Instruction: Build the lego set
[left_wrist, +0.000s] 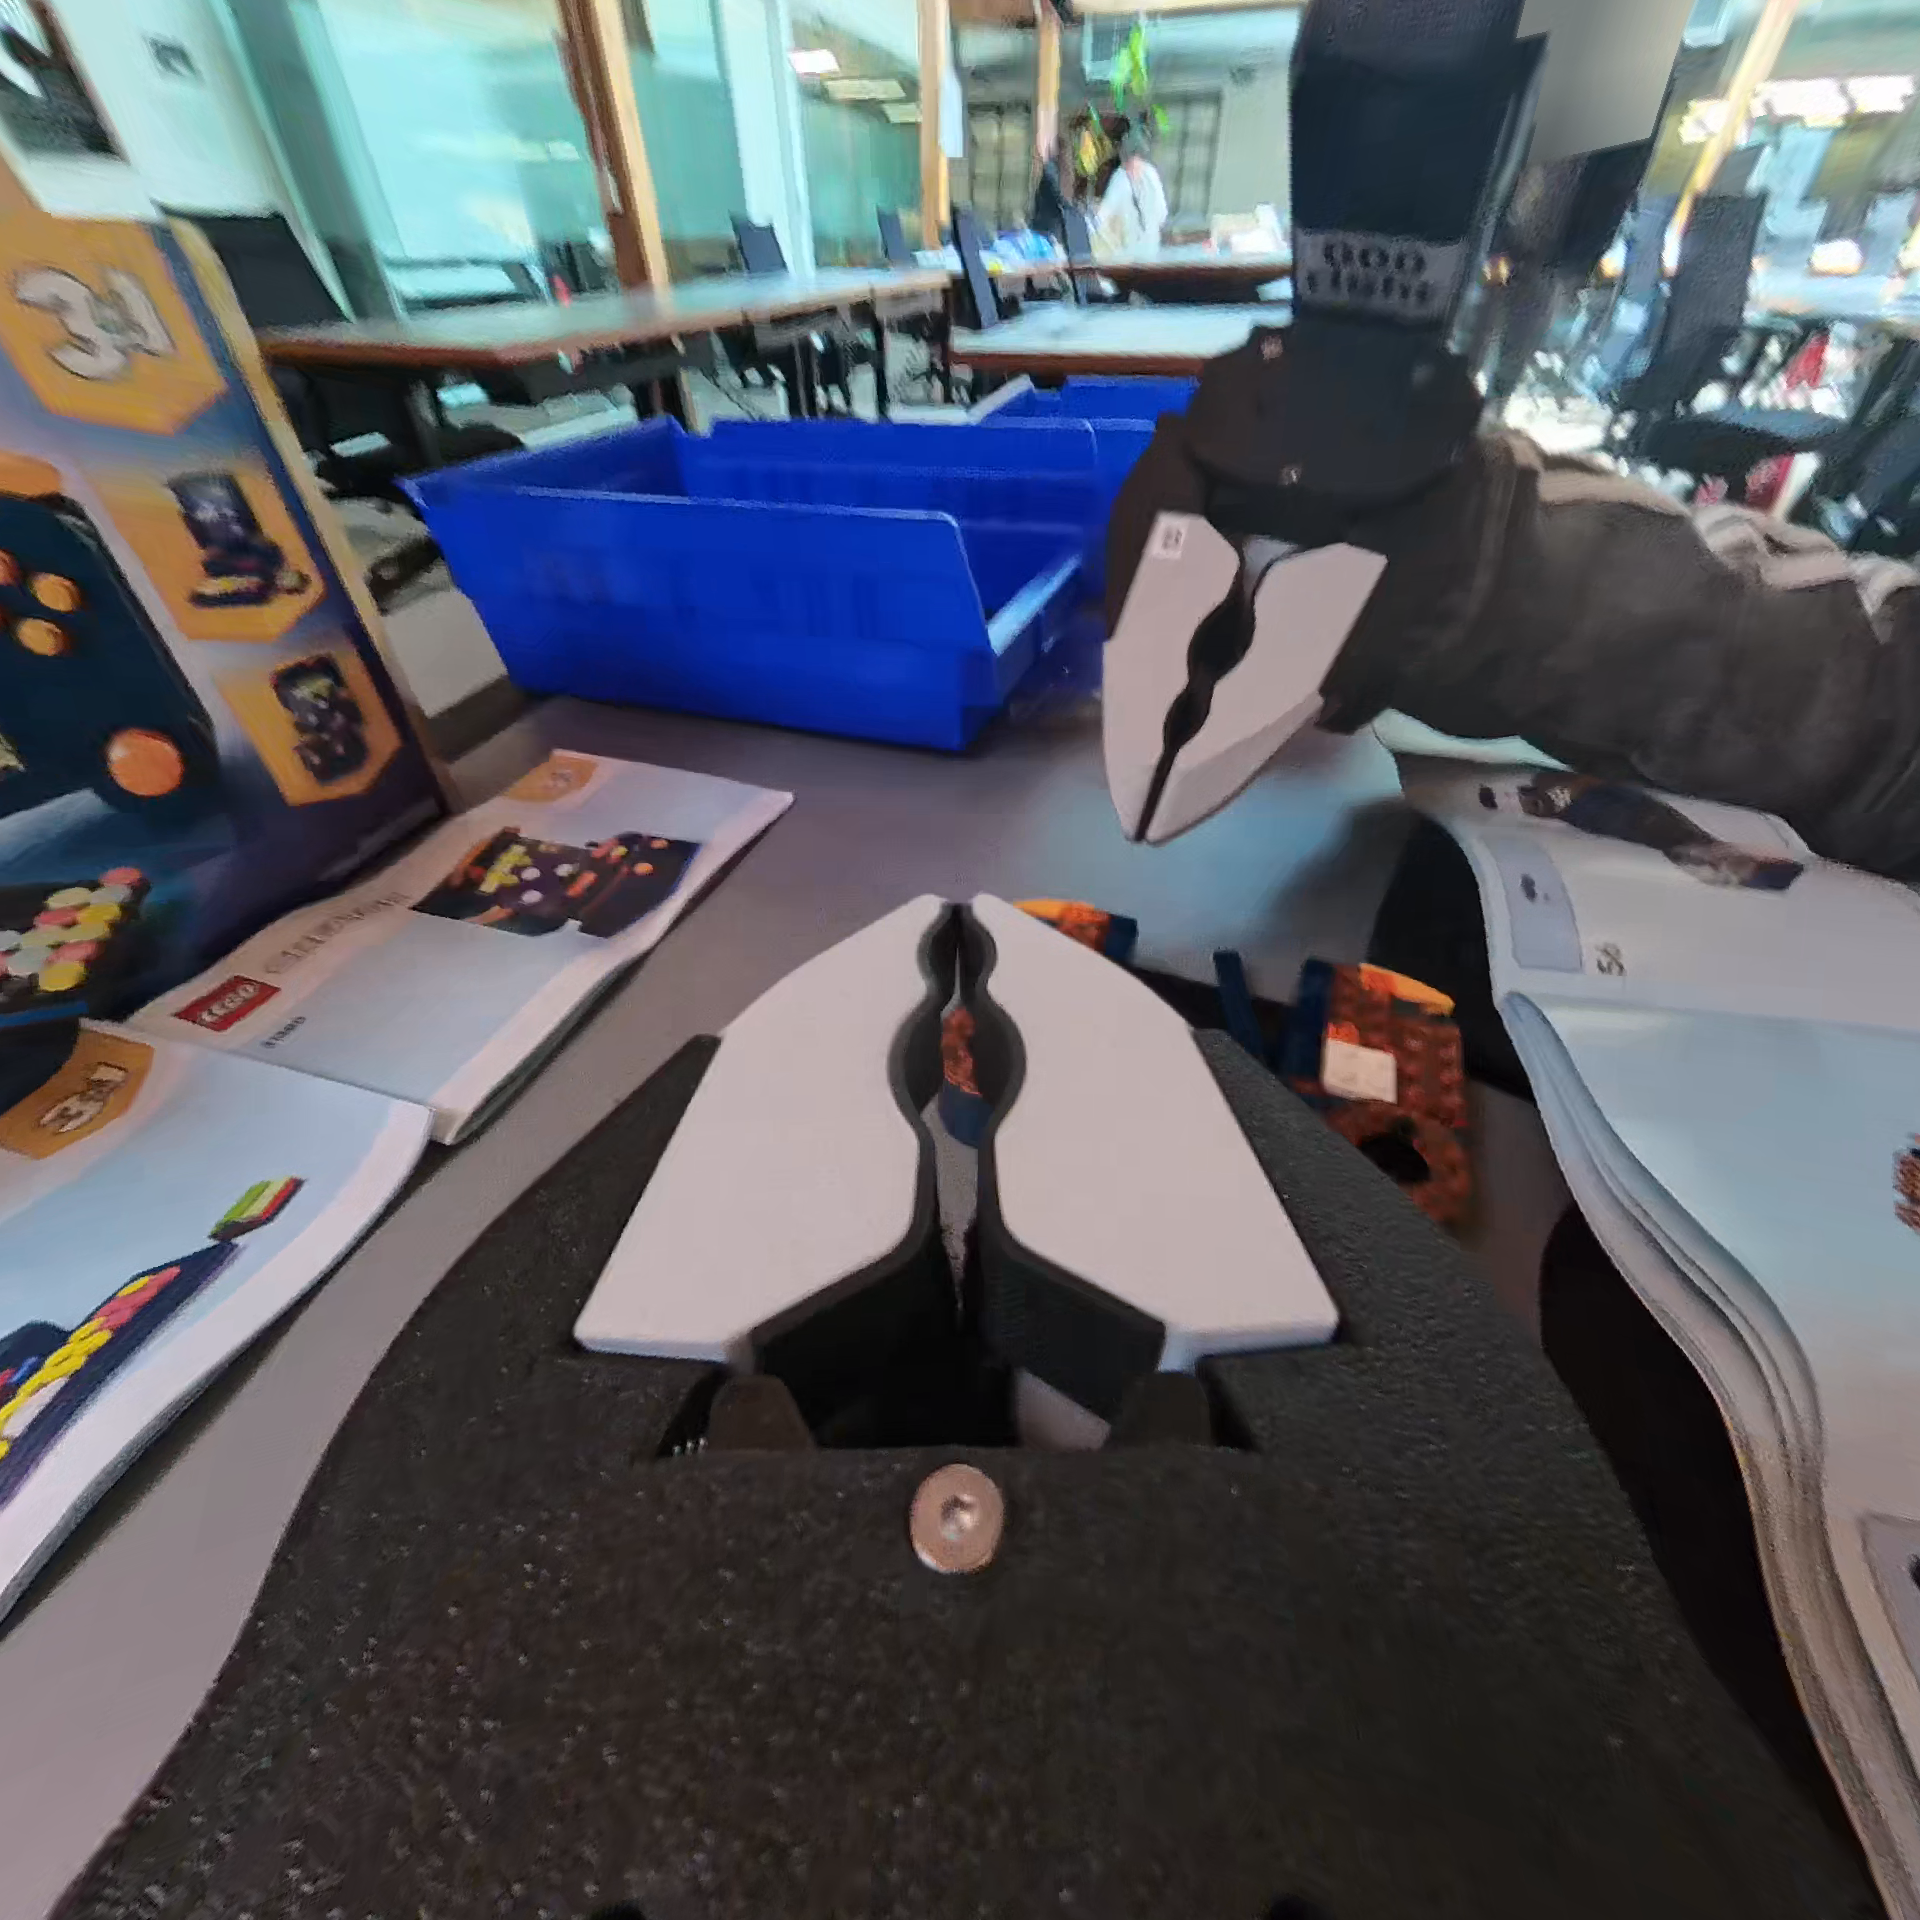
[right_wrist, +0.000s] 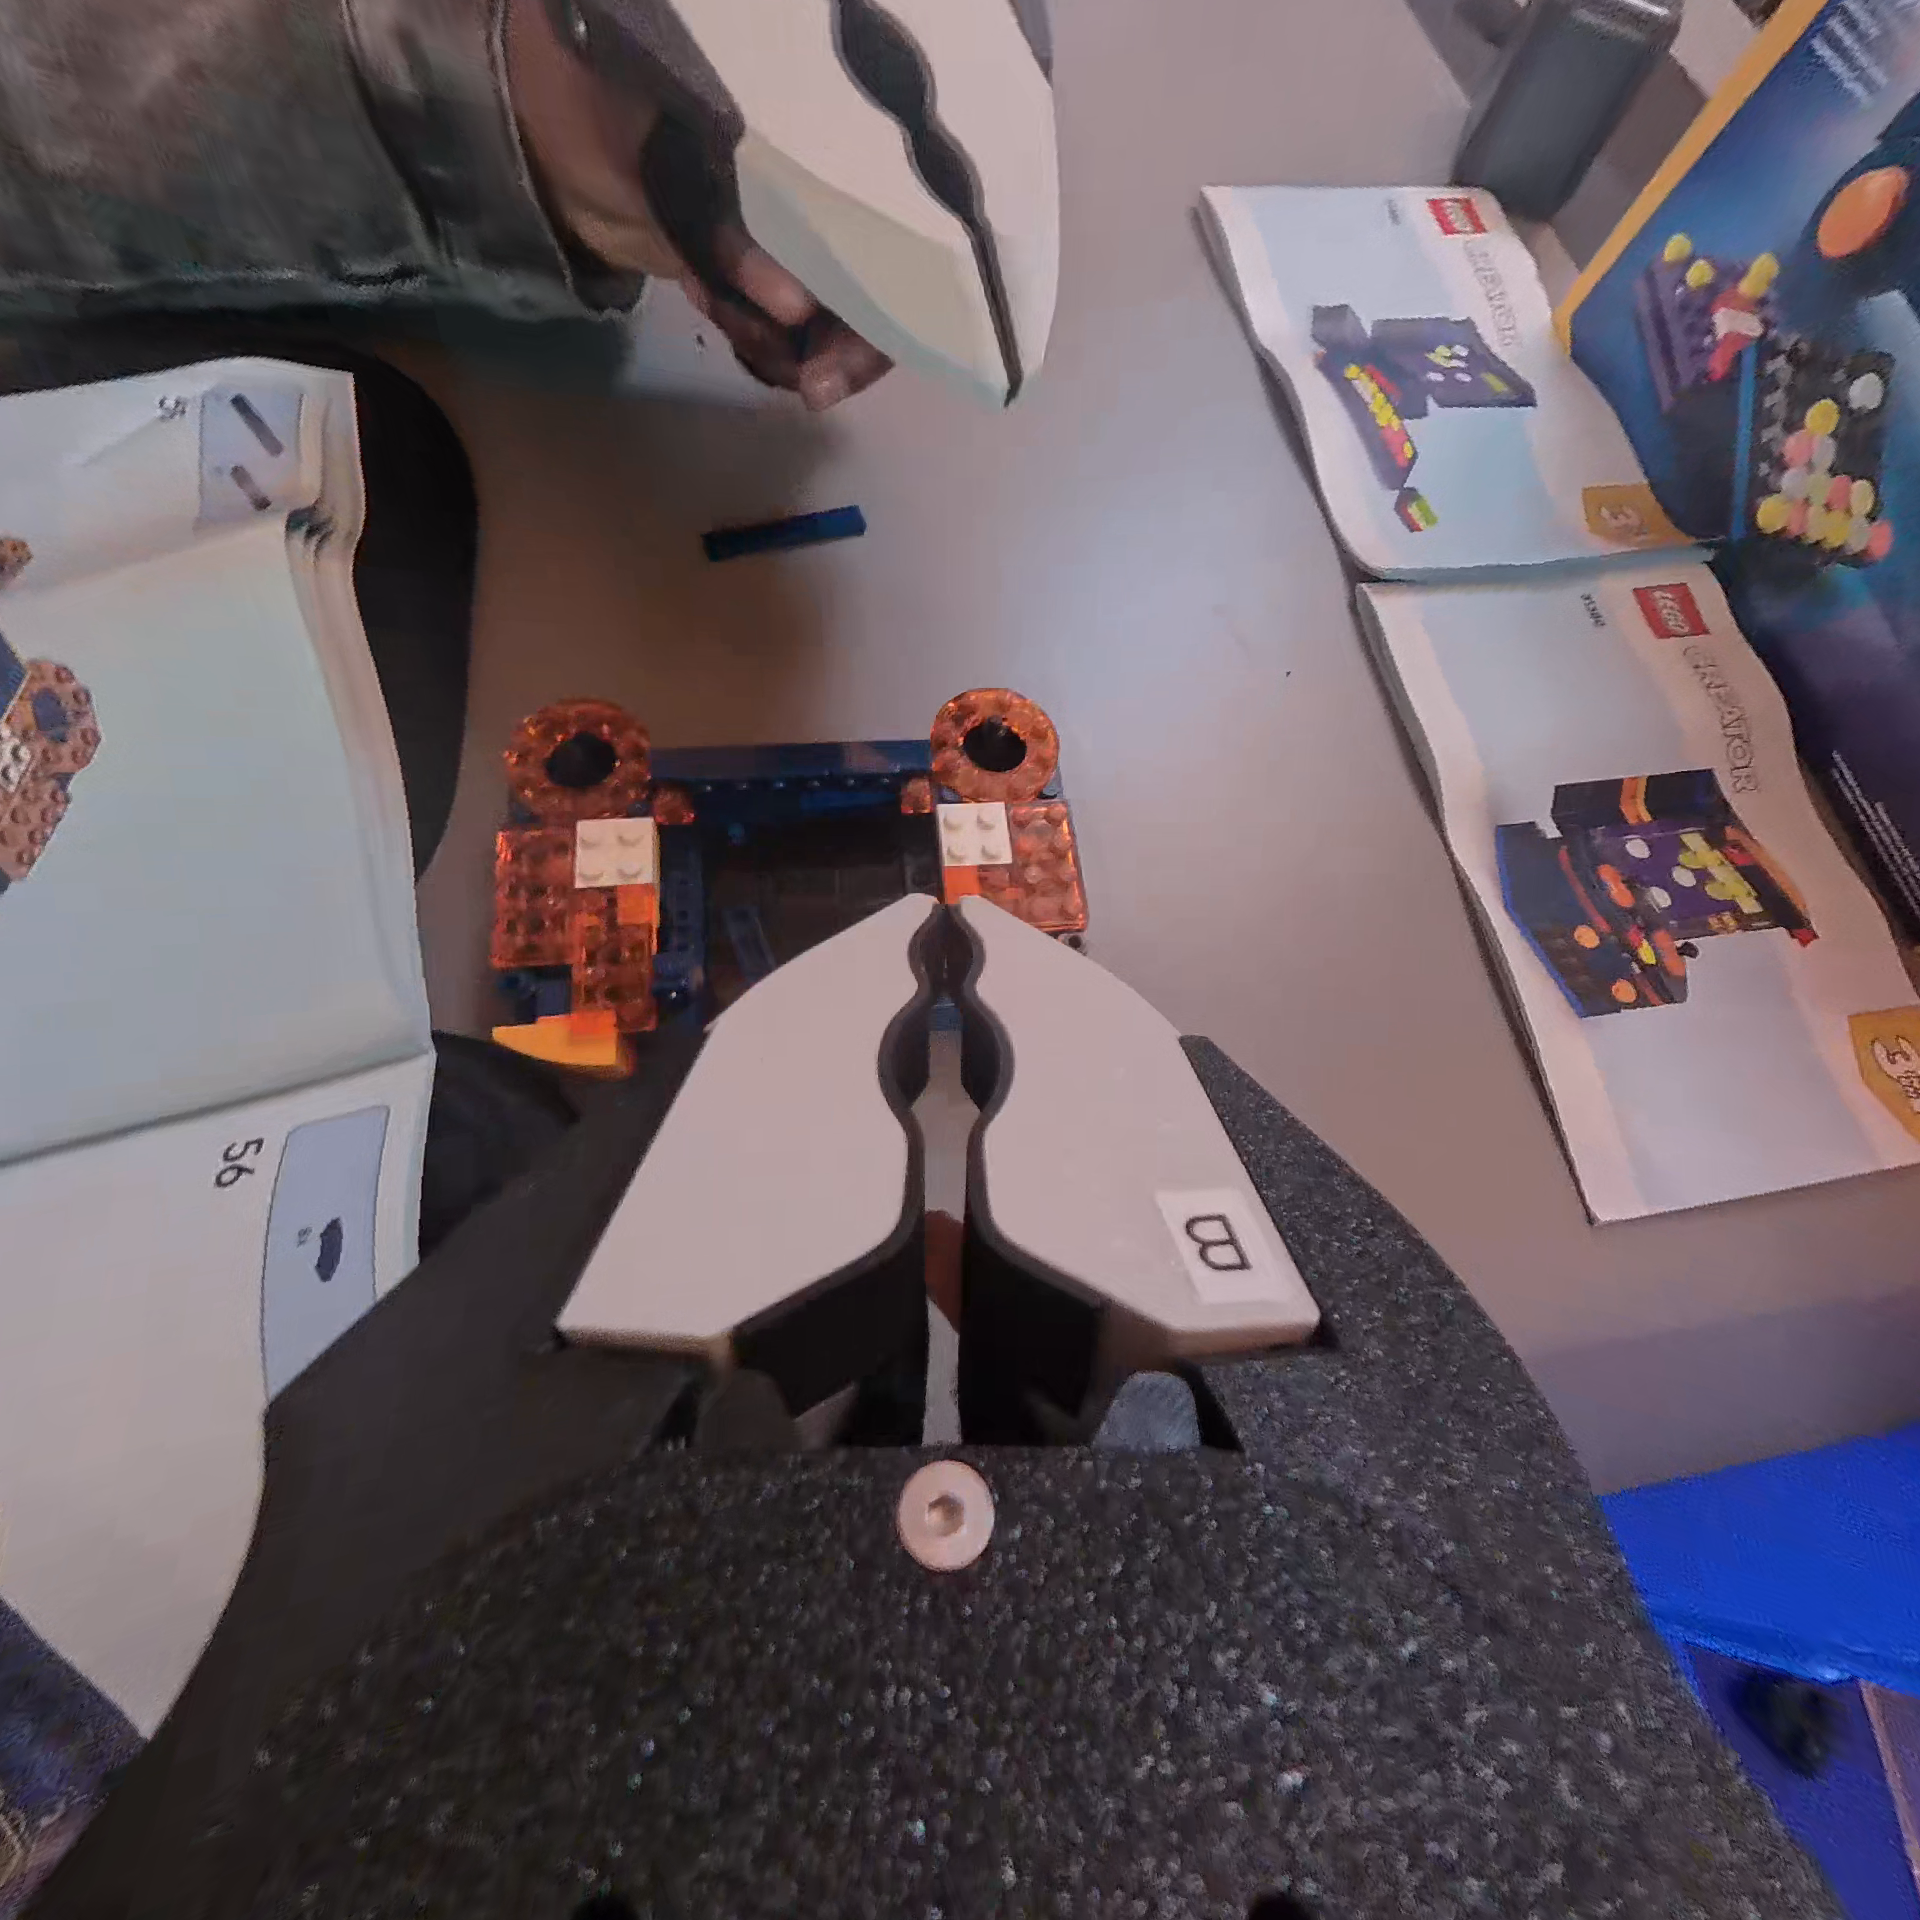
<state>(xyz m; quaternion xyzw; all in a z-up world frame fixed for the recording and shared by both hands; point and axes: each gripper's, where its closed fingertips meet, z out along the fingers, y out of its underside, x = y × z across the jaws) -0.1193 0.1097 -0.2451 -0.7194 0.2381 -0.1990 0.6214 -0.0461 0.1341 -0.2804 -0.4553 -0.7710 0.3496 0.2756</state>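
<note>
A partly built lego model (right_wrist: 790, 862) of dark blue and clear orange bricks, with two orange rings and two white plates, lies on the grey table (right_wrist: 1195, 810). My right gripper (right_wrist: 943, 906) is shut and empty, with its tips just over the model's near edge. My left gripper (left_wrist: 961, 909) is shut and empty; it also shows in the right wrist view (right_wrist: 1008, 390), held above the table beyond the model. A loose dark blue strip (right_wrist: 781, 533) lies between them. In the left wrist view the model (left_wrist: 1382, 1081) sits behind my fingers and the right gripper (left_wrist: 1143, 831) hangs above it.
An open instruction book (right_wrist: 187, 779) lies left of the model. Two closed booklets (right_wrist: 1455, 416) (right_wrist: 1662, 935) and the lego box (right_wrist: 1818, 364) are to its right. Blue bins (left_wrist: 748, 603) stand at the table's far side. A sleeved arm (left_wrist: 1610, 623) holds the right gripper.
</note>
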